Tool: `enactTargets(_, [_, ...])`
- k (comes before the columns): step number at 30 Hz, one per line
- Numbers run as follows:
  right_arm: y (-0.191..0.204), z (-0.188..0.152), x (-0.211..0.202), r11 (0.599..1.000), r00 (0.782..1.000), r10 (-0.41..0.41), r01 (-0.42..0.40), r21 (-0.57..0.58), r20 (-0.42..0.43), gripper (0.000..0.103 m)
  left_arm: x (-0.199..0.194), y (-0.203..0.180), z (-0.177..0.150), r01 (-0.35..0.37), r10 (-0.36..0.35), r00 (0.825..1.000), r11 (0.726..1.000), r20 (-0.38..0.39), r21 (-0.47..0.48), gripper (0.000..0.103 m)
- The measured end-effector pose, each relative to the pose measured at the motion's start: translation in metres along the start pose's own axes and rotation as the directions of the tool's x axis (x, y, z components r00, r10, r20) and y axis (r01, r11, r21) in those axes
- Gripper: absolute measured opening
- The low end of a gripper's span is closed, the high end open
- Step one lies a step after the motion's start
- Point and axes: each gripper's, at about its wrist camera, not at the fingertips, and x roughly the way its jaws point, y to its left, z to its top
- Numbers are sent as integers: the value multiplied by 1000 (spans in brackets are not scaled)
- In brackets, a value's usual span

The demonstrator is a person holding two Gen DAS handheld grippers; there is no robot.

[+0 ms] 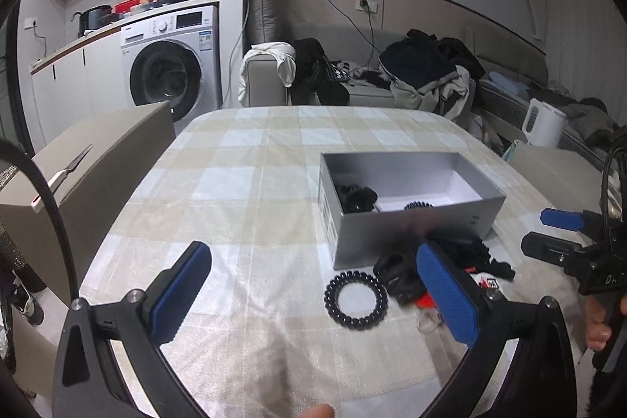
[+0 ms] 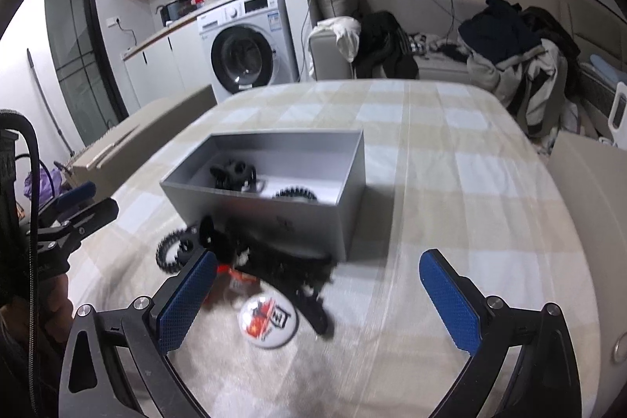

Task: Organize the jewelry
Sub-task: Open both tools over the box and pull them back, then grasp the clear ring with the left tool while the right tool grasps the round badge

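Observation:
A grey open box [image 1: 415, 226] [image 2: 274, 218] stands on the checked tablecloth; a black hair piece [image 1: 354, 198] [image 2: 233, 173] and a black beaded ring [image 1: 418, 205] [image 2: 294, 192] lie inside. In front of it lie a black spiral ring [image 1: 356, 295] [image 2: 172, 253], a black clip [image 1: 397, 271], black lace pieces [image 1: 476, 253] [image 2: 290, 265] and a round white badge [image 2: 268, 318]. My left gripper [image 1: 317, 290] is open and empty, with the spiral ring between its fingers. My right gripper [image 2: 317, 296] is open and empty over the badge.
A beige box [image 1: 102, 151] with a small knife on it stands at the table's left. A white kettle [image 1: 542, 122] stands to the right, beyond the table. A sofa with clothes and a washing machine are behind the table.

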Motion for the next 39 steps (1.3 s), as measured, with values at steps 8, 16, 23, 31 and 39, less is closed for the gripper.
enactTargets(8, [7, -11, 9, 999, 995, 40, -42, -24, -89, 85, 2, -5, -7, 9, -8, 1000, 999, -22, 34, 102])
enactTargets(16, [5, -22, 14, 997, 987, 63, -67, -21, -149, 67, 3, -4, -10, 6, -5, 999, 999, -36, 34, 102])
enactTargets(23, [25, -29, 15, 989, 974, 98, -117, -85, -205, 59, 7, -6, -13, 18, -15, 998, 999, -56, 50, 102])
enactTargets(31, [26, -36, 6, 983, 961, 150, -171, -73, -234, 56, 8, -12, -16, 47, -41, 996, 996, -82, 73, 102])
enactTargets(39, [37, -34, 24, 983, 971, 54, -92, -156, -231, 56, 9, -11, -16, 82, -76, 992, 995, -103, 55, 102])
